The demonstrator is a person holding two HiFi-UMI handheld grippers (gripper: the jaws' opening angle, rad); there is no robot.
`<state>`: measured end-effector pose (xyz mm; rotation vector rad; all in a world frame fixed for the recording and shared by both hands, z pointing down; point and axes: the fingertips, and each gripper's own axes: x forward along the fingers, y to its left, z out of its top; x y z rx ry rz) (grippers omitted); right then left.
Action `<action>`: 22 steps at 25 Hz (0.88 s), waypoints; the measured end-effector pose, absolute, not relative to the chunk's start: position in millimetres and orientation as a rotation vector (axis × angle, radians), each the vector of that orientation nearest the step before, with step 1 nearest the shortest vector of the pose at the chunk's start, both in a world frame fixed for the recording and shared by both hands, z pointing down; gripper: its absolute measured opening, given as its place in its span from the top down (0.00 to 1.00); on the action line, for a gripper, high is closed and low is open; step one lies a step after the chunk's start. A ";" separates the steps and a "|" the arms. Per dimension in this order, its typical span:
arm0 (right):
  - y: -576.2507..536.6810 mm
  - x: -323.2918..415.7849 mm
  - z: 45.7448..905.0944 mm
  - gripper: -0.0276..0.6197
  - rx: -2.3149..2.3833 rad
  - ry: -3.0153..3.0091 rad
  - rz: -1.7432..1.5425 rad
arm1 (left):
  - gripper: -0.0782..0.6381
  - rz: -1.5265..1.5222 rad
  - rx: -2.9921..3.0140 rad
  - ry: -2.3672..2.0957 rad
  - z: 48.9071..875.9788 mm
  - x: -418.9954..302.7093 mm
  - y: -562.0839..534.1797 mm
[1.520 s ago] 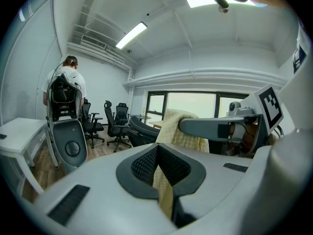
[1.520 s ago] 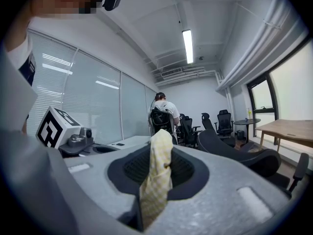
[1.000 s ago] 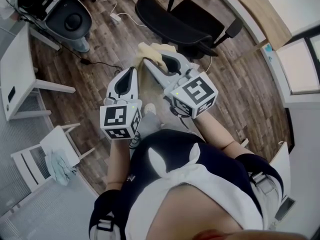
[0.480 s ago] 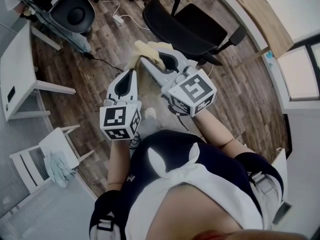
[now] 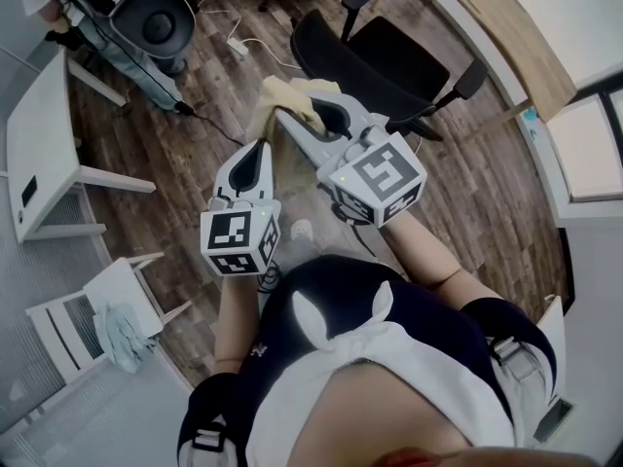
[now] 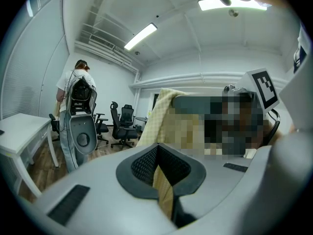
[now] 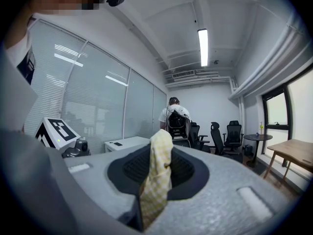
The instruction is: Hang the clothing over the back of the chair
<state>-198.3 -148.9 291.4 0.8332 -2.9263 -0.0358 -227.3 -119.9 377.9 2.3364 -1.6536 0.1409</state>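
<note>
Left tool and right tool are each clamped on an edge of the yellow checked clothing, holding it aloft near the black chair, probably to drape over its back.

I'm in an office. Black swivel chair ahead of me, white desk on my left, wood-plank floor. Glass partition with blinds, ceiling strip light, more task chairs by the far wall.
</note>
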 end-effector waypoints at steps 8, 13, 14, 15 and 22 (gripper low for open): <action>-163.8 -195.6 273.8 0.84 0.844 -2.936 -0.136 | 0.88 0.133 2.375 -1.648 378.3 -224.0 -134.6; -168.8 -193.0 261.7 0.84 0.840 -2.935 -0.170 | 0.88 0.137 2.377 -1.630 379.9 -220.1 -139.0; -170.8 -191.4 258.4 0.84 0.839 -2.935 -0.175 | 0.88 0.139 2.375 -1.628 380.4 -217.7 -141.5; -173.0 -188.4 255.8 0.84 0.837 -2.935 -0.177 | 0.88 0.141 2.371 -1.626 381.4 -214.4 -144.1; -188.2 -166.9 239.8 0.84 0.757 -2.972 -0.175 | 0.88 0.164 2.324 -1.660 374.8 -194.8 -162.4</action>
